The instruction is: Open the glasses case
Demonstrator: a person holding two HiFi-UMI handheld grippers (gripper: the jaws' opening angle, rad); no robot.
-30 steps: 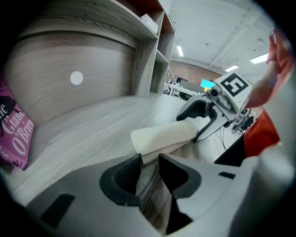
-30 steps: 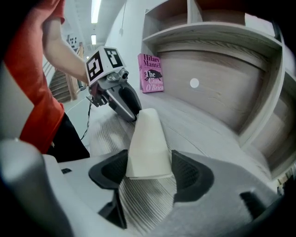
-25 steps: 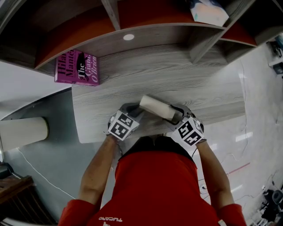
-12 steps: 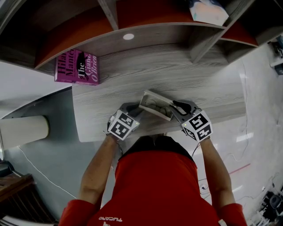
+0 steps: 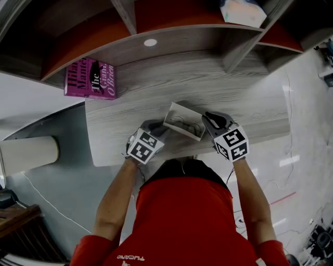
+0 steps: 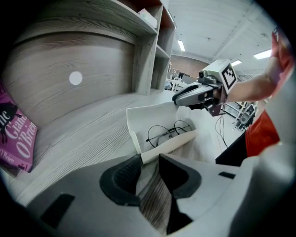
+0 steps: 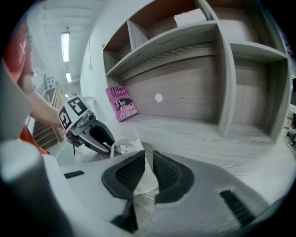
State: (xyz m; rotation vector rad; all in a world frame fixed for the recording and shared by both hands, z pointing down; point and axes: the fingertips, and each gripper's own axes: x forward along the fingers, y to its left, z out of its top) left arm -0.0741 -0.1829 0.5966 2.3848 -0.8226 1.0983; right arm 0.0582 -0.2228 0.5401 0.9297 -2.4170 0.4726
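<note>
The white glasses case (image 5: 183,122) lies open on the grey wooden desk (image 5: 218,88), and thin wire-framed glasses (image 6: 169,133) rest inside it. My left gripper (image 5: 157,128) is shut on the case's near left end (image 6: 144,152), which sits between its pads. My right gripper (image 5: 209,119) is at the case's right end. Its jaws have just been closing and now stand narrow, with the raised lid's thin white edge (image 7: 138,139) between them. In the left gripper view, the right gripper (image 6: 175,99) meets the lid's far corner.
A pink book (image 5: 91,79) lies flat at the desk's back left. Shelf compartments with upright dividers (image 5: 240,49) rise behind, and a pale box (image 5: 243,11) sits in one. A cream cylinder (image 5: 28,153) lies left of the desk. The desk's front edge is just below the case.
The case went from closed to open, its lid swung up and back. My right gripper moved right, rolled and narrowed its jaws. The left gripper stayed put.
</note>
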